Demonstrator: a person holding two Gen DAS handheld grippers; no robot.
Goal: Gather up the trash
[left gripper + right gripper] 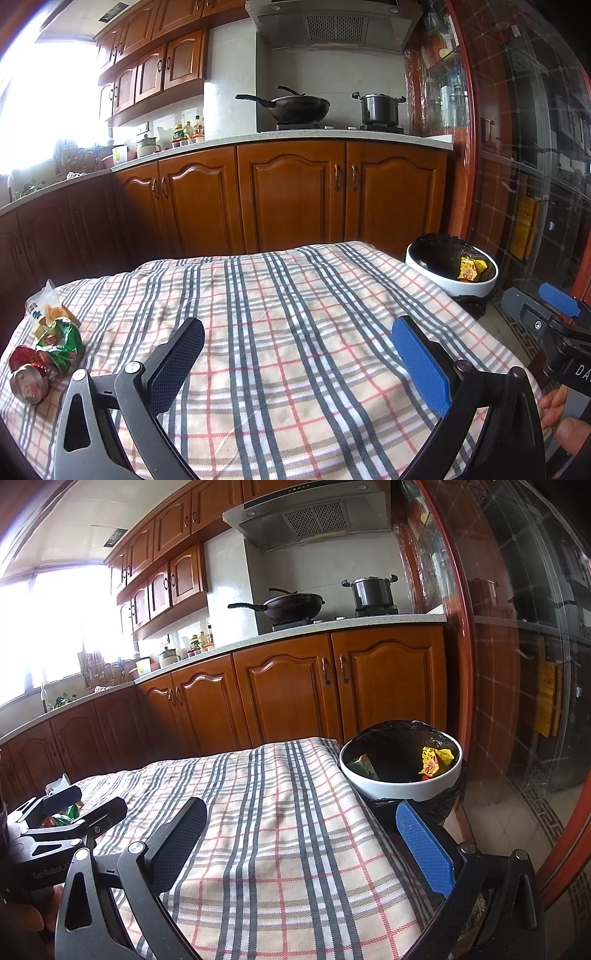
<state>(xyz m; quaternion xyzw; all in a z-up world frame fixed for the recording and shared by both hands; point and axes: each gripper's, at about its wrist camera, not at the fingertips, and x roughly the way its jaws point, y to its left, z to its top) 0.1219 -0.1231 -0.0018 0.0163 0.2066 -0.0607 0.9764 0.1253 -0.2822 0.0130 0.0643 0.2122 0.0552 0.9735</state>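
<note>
A crushed red can (27,376), a green crumpled wrapper (61,341) and a clear plastic bag (46,306) lie at the left edge of the checked tablecloth (288,332). My left gripper (299,350) is open and empty above the cloth, to the right of the trash. A white bin (452,269) with a black liner stands past the table's right corner and holds a yellow wrapper (471,267). My right gripper (301,834) is open and empty over the table's right edge, near the bin (400,764). The left gripper (83,808) shows in the right wrist view, with the green wrapper (68,812) behind it.
Wooden kitchen cabinets (295,199) run behind the table, with a wok (295,107) and a pot (380,107) on the stove. A glass door with a red frame (517,184) stands to the right. Tiled floor (517,819) lies beside the bin.
</note>
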